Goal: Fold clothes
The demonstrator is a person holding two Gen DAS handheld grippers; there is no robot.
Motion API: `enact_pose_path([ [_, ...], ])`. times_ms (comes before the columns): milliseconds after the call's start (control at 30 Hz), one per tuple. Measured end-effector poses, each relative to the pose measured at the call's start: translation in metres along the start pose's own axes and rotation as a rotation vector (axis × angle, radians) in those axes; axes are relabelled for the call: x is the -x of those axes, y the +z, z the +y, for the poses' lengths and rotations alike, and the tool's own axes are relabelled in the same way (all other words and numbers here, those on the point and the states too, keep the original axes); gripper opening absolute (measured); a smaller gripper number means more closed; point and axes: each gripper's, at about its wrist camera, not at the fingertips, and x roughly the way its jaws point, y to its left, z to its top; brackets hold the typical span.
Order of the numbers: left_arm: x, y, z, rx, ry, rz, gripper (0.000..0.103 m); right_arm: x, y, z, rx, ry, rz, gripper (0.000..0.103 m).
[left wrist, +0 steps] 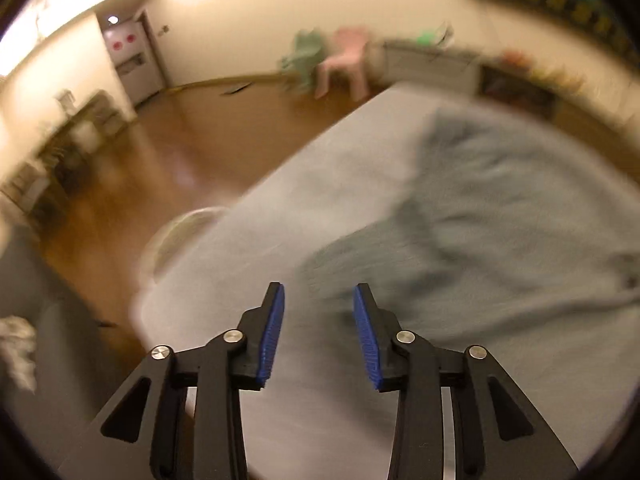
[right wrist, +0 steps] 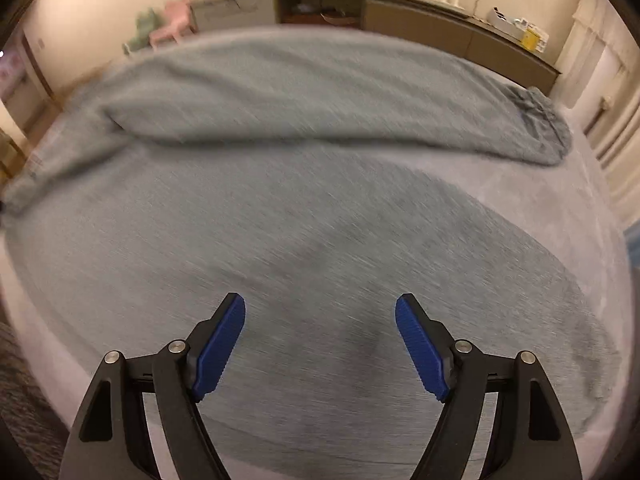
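Note:
A grey-blue garment [right wrist: 304,216] lies spread on a light grey table [right wrist: 592,184]. In the right wrist view it fills most of the frame, with a long part folded across the far side [right wrist: 320,96]. My right gripper [right wrist: 320,304] is open and empty just above the garment's near part. In the left wrist view the garment [left wrist: 500,216] lies ahead and to the right, blurred. My left gripper [left wrist: 319,292] is open and empty above the table [left wrist: 248,280], at the garment's near left edge.
The table's left edge [left wrist: 280,168] drops to a brown wooden floor [left wrist: 160,152]. A pink chair [left wrist: 344,60] and a green one [left wrist: 304,56] stand by the far wall. A long low cabinet [right wrist: 420,20] with small items runs behind the table.

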Motion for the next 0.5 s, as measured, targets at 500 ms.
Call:
enact_pose_path([
  [500,0.021,-0.102,-0.185,-0.521,-0.599,0.182,0.038,-0.08,0.185,0.127,0.028,-0.015,-0.063,0.079],
])
